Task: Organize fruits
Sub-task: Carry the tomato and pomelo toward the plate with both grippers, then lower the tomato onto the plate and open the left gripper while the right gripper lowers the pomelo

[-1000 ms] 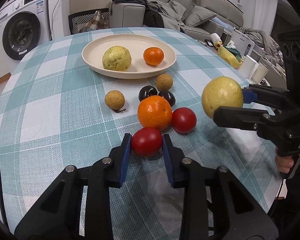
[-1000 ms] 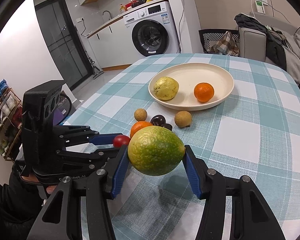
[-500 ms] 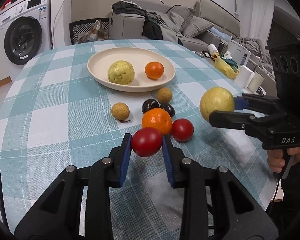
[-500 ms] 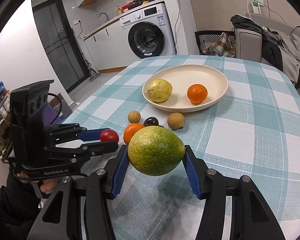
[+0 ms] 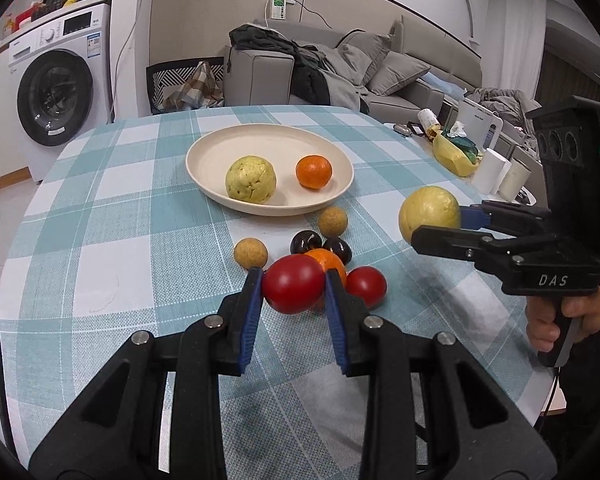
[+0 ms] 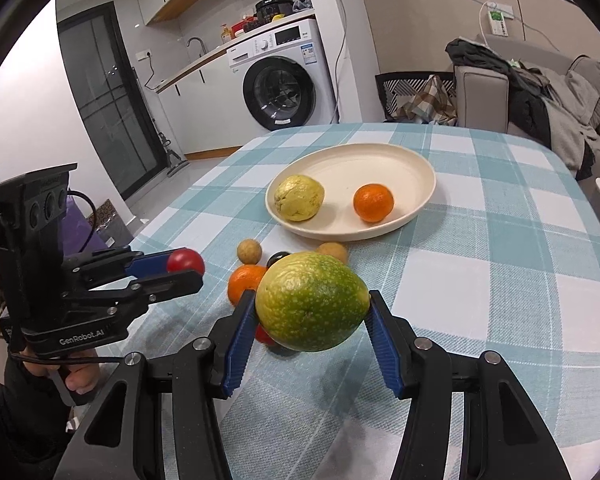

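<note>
Left wrist view: the left gripper (image 5: 294, 290) is closed on a red tomato (image 5: 293, 283), its blue pads pressed on either side, held clear above the checked tablecloth (image 5: 112, 248).
Hidden behind the tomato: most of an orange (image 5: 332, 262) on the cloth; only its upper right edge shows.
Second tomato (image 5: 366, 286): lies on the cloth just right of the orange, its left edge cut off by the gripper's right finger.
Dark fruits (image 5: 306, 241): two glossy ones close together behind the orange; what kind they are is hard to make out.
Tan round fruits: one (image 5: 251, 253) left of the cluster, another (image 5: 332, 221) just before the plate.
Plate (image 5: 212, 148): cream, further back on the table, holding a rough yellow fruit (image 5: 251, 179) and a small orange (image 5: 313, 171), apart from each other.
Right gripper (image 5: 432, 224): seen from the side at the right edge; it clamps a yellow-green fruit (image 5: 429, 216) above the table edge. A hand (image 5: 568, 316) holds its handle, partly cut off by the lens rim.
Right wrist view: the same fruit (image 6: 312, 306) fills the space between the pads and blocks much of the cluster; only a red sliver of the second tomato (image 6: 264, 335) shows beneath it.
Left gripper in this view (image 6: 184, 270): the held tomato (image 6: 186, 261) is half covered by the near finger.
Background: a washing machine (image 6: 284, 76) and a sofa (image 5: 380, 76) heaped with clothes.
</note>
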Available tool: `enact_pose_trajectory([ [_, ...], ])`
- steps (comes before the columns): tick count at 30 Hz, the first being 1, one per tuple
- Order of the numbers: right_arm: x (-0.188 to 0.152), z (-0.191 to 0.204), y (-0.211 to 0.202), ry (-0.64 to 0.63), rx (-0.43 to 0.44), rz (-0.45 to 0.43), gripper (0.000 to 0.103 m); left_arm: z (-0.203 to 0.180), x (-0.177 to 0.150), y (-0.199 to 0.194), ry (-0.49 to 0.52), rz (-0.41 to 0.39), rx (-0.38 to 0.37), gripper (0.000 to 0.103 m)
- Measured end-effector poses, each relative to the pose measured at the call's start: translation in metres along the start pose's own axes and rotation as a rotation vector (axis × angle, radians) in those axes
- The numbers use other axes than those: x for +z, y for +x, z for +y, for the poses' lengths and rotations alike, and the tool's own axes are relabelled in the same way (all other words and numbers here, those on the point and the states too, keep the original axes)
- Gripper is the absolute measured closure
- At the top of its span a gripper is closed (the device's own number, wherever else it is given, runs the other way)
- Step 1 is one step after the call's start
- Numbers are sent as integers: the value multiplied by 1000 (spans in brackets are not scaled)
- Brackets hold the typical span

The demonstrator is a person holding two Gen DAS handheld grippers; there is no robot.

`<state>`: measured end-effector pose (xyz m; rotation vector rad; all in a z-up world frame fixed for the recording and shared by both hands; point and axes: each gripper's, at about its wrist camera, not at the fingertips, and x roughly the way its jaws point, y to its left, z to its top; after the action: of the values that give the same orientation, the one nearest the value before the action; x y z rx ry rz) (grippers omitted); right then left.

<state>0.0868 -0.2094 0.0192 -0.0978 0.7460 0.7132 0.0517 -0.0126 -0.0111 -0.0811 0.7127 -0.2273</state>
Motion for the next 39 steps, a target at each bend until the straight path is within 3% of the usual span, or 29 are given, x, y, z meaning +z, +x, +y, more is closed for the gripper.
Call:
enact_pose_trajectory([
  [26, 38, -13, 19, 13, 5, -70, 48, 14, 55, 33, -22, -67, 38, 75],
  [39, 56, -24, 36, 31, 4, -79, 48, 14, 66, 67, -5, -43, 65, 75],
])
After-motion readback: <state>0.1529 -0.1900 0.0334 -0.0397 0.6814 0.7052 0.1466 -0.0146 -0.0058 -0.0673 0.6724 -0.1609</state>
